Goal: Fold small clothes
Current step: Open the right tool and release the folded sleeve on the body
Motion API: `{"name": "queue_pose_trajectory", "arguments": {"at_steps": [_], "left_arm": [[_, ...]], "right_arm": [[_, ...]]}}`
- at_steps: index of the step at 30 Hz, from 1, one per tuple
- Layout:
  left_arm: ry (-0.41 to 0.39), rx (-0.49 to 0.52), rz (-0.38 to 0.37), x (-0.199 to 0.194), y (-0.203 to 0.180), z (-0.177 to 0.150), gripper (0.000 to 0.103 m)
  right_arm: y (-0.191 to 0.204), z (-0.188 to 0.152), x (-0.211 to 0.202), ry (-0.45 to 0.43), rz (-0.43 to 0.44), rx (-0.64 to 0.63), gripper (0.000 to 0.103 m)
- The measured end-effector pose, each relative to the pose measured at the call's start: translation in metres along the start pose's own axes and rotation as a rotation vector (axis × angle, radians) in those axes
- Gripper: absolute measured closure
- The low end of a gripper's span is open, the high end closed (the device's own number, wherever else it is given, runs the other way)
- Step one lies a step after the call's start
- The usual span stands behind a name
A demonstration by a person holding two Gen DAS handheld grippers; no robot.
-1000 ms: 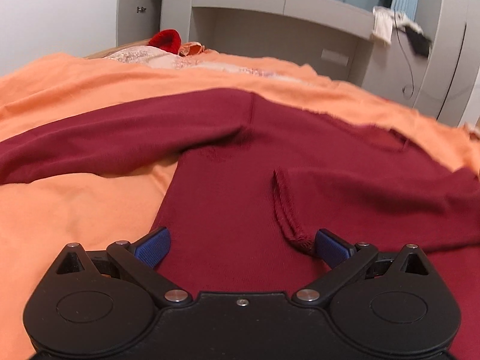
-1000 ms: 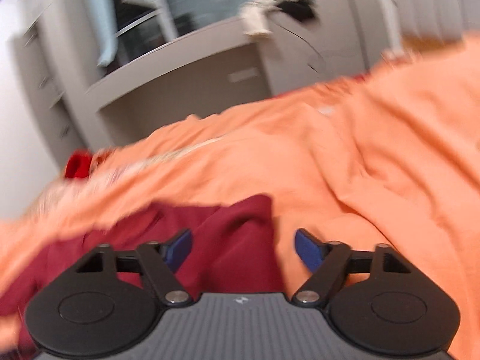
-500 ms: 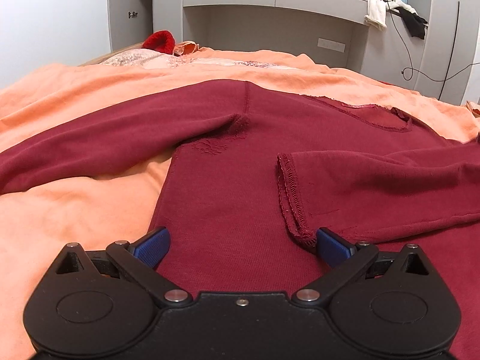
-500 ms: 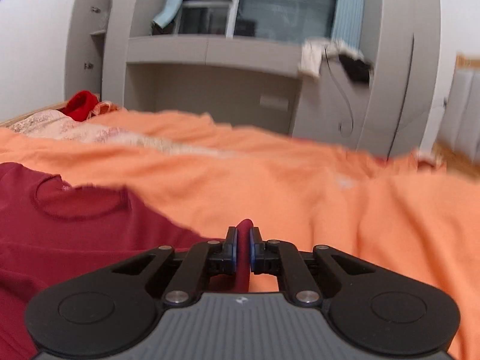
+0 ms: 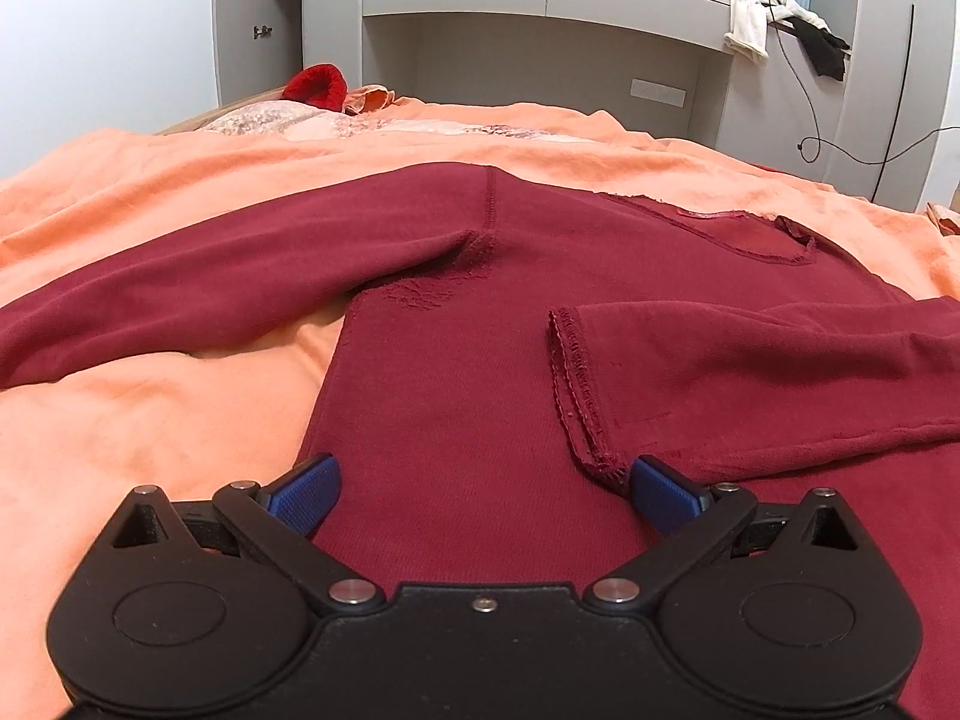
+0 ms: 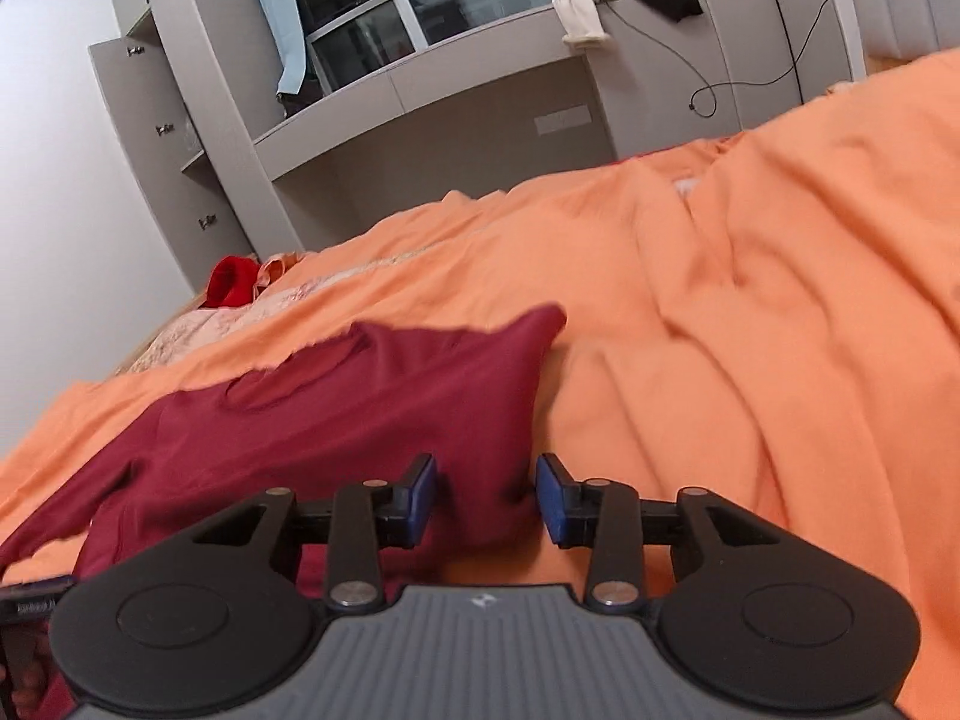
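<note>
The left gripper [image 5: 483, 495] hovers wide open over the lower body of the dark red sweater [image 5: 456, 396], gripping nothing. The right gripper [image 6: 486, 495] has just been opening; sweater cloth lies between its parted pads, released. The sweater lies flat on the orange bedspread [image 5: 150, 420], one sleeve [image 5: 750, 378] folded across its front.

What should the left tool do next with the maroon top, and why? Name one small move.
Probably reach left and close on the spread sleeve, to fold it over the body. The other sleeve already lies across the maroon top, while this one rests out on the orange blanket. The left tool stands open and holds nothing.
</note>
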State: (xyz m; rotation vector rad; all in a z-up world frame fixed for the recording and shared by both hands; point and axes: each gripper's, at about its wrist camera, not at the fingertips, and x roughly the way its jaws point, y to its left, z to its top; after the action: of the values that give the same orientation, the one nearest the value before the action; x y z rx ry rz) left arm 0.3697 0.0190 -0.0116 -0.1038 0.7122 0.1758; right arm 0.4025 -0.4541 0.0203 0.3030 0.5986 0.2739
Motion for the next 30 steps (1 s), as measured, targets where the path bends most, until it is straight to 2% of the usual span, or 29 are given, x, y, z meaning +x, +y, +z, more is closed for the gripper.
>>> {"name": "queue_pose_trajectory", "arguments": {"at_steps": [3,7,11,14,16,18,20,22,26,28,30], "left_arm": [[0.0,0.003,-0.001,-0.001,0.0,0.0,0.0],[0.004,-0.009,-0.018,-0.005,0.003,0.003,0.001],[-0.014,-0.049,-0.05,-0.013,0.011,0.004,0.001],[-0.025,-0.078,-0.076,-0.02,0.02,0.004,0.001],[-0.032,-0.1,-0.103,-0.028,0.029,0.005,0.001],[-0.052,-0.129,-0.117,-0.039,0.041,0.007,0.001],[-0.077,-0.173,-0.1,-0.053,0.058,0.008,0.001],[-0.095,-0.232,-0.087,-0.064,0.078,0.009,0.001],[-0.114,-0.341,-0.056,-0.08,0.122,0.004,0.001],[-0.116,-0.373,-0.026,-0.083,0.146,-0.002,0.001],[-0.108,-0.421,0.003,-0.087,0.171,-0.006,0.001]], "right_arm": [[0.003,-0.003,-0.002,-0.027,-0.024,-0.049,0.062],[0.014,-0.003,0.0,0.022,-0.072,-0.072,0.09],[0.0,-0.005,-0.008,0.068,-0.053,0.134,0.093],[0.005,-0.006,-0.016,0.03,-0.06,0.136,0.089],[0.012,-0.009,-0.025,0.018,-0.054,0.141,0.073],[0.024,-0.014,-0.039,0.003,-0.051,0.106,0.065],[0.041,-0.023,-0.055,-0.01,-0.033,0.047,0.06],[0.058,-0.034,-0.072,-0.028,0.005,0.022,0.041],[0.092,-0.064,-0.102,-0.046,0.104,0.003,0.025],[0.107,-0.078,-0.109,-0.046,0.149,0.005,0.009],[0.119,-0.09,-0.113,-0.051,0.198,-0.001,0.004]]}}
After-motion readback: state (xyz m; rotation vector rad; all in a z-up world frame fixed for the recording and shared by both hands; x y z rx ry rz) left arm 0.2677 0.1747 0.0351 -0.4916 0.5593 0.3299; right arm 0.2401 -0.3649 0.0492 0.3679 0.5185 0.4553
